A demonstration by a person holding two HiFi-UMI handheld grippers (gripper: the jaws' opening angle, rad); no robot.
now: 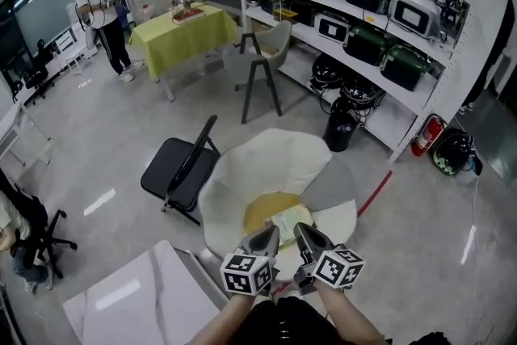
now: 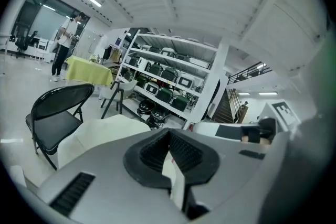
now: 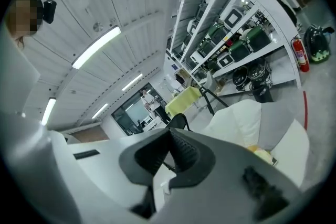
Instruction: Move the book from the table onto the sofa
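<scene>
White sofa (image 1: 266,157): book (image 1: 289,224) lies on it; move looks done.
Left gripper (image 1: 269,236): jaws together, empty.
Right gripper (image 1: 304,234): jaws together, empty.

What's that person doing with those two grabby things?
A person holds the left gripper and the right gripper side by side above a white sofa. Both sets of jaws are shut and hold nothing. The book lies on the yellow cushion of the sofa, so the move off the white table looks done.
</scene>
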